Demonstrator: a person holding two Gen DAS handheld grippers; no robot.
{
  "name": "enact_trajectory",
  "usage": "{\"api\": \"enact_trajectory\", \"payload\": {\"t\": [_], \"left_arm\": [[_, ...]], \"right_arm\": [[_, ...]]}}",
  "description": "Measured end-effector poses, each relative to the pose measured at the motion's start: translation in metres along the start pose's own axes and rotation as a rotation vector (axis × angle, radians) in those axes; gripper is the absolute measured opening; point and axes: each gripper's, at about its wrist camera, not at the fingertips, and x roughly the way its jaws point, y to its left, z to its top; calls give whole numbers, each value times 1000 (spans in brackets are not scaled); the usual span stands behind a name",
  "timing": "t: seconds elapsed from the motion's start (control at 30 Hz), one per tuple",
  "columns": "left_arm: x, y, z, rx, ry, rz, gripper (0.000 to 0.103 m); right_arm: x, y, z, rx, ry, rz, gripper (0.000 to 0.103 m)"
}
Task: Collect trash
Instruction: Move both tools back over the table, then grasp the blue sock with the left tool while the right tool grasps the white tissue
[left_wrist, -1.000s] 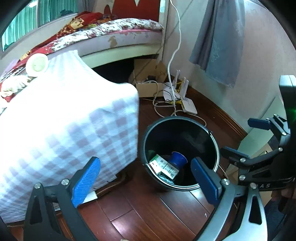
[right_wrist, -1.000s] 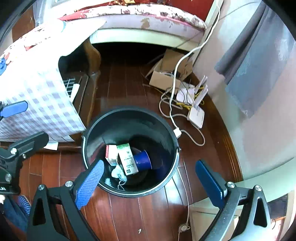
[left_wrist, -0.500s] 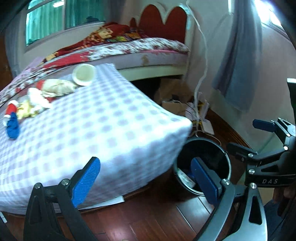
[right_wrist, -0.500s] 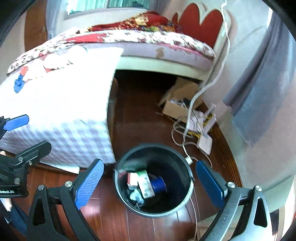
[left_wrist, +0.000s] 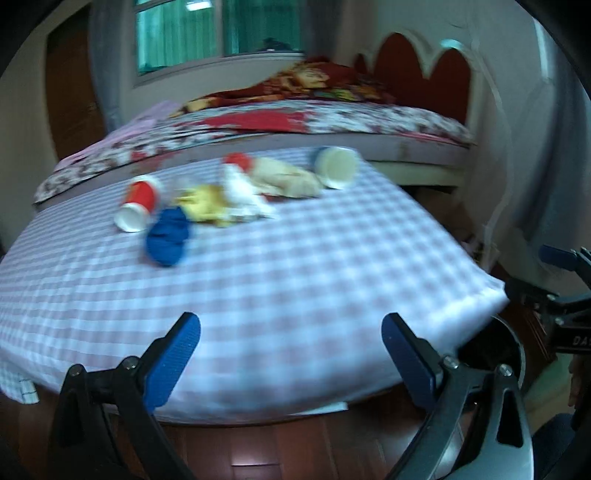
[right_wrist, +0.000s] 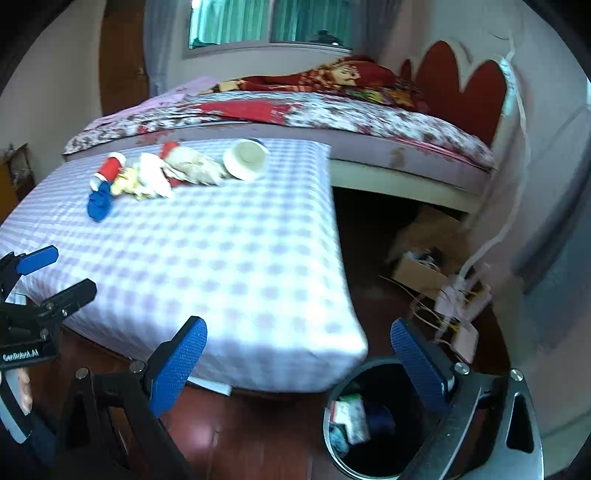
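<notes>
Trash lies at the far side of a checked-cloth table (left_wrist: 295, 280): a red cup (left_wrist: 136, 206) on its side, a crumpled blue piece (left_wrist: 168, 236), yellow and white wrappers (left_wrist: 221, 201), a beige wrapper (left_wrist: 288, 181) and a white cup (left_wrist: 336, 166). The same pile shows in the right wrist view, with the red cup (right_wrist: 109, 170) and the white cup (right_wrist: 245, 158). The black bin (right_wrist: 369, 417) on the floor holds a box and other trash. My left gripper (left_wrist: 291, 362) is open and empty above the table's near edge. My right gripper (right_wrist: 299, 369) is open and empty above the bin.
A bed (right_wrist: 332, 110) with a red headboard stands behind the table. A cardboard box (right_wrist: 421, 269), cables and a white router (right_wrist: 465, 332) lie on the wooden floor by the wall. A curtain hangs at the right.
Both grippers have risen and tilted up from the bin toward the table top. The trash pile has come into view. Both stay open and empty.
</notes>
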Motion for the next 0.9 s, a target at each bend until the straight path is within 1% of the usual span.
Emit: {"api": "enact_trajectory", "payload": {"t": [0.13,0.27,0.3,0.33,0.4,0.5,0.57,0.63,0.67,0.7,0.77,0.87,0.9], "left_arm": [[13,46,13,-53,0,74,99],[26,81,21,-95,4,116,98],[30,89,22,-106,8,125,97],[34,95,24,-116,11,130,93],[45,107,29,-143,20,122,85],[66,121,36,-174,48,114,83],[80,126,40,-188,62,93,82],[90,129,43,-191,73,75,76],[96,131,45,-194,83,68,75],[103,133,47,-199,89,61,73],[112,135,53,-197,99,49,73],[123,137,57,-204,107,26,72],[125,137,58,-202,110,16,68]], "right_arm": [[22,31,24,-26,-6,53,101],[43,61,46,-49,-7,98,101],[46,66,49,-52,-8,107,101],[51,71,54,-54,-9,117,101],[64,83,68,-46,-10,150,101],[80,97,85,-40,-9,197,101],[92,107,95,-49,-9,208,101],[104,116,103,-62,-3,220,101],[111,121,106,-70,-3,231,100],[115,125,109,-75,-2,234,99],[129,133,115,-83,13,252,93],[147,144,122,-95,29,273,88],[153,148,125,-95,34,286,86]]}}
